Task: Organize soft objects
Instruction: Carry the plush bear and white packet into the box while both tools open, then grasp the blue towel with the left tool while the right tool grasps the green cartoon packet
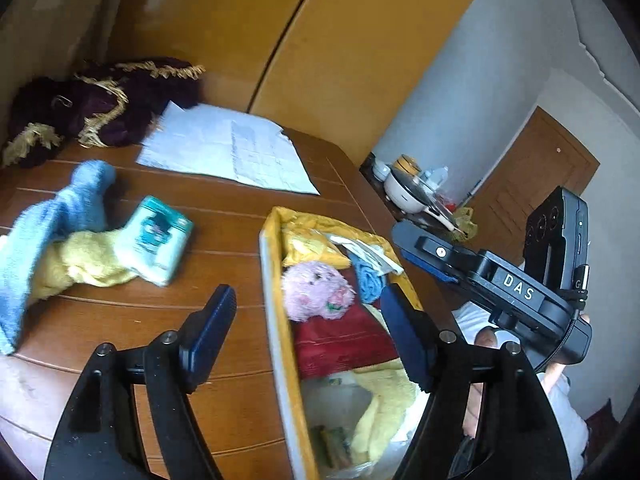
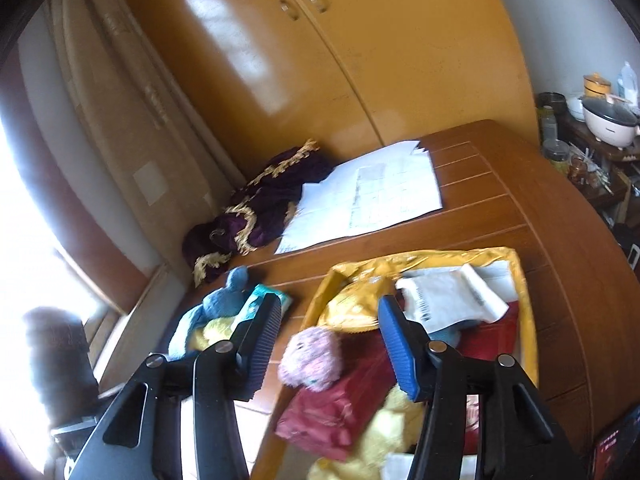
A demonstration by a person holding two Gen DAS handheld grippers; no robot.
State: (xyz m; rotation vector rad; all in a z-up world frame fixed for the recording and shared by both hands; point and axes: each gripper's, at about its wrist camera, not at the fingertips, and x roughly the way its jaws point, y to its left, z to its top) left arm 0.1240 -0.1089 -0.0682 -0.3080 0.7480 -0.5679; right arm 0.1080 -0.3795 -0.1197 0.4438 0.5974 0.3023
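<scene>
Yellow box [image 1: 276, 320] near table [image 1: 224, 216] edge, left gripper [image 1: 308, 336] wide above

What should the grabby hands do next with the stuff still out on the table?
Probably swing the left gripper left toward the pile on the wooden table: the blue towel, yellow cloth and tissue pack lie outside the yellow bin, which already holds the pink plush. Both grippers are open and empty; the right gripper hovers over the bin.
</scene>
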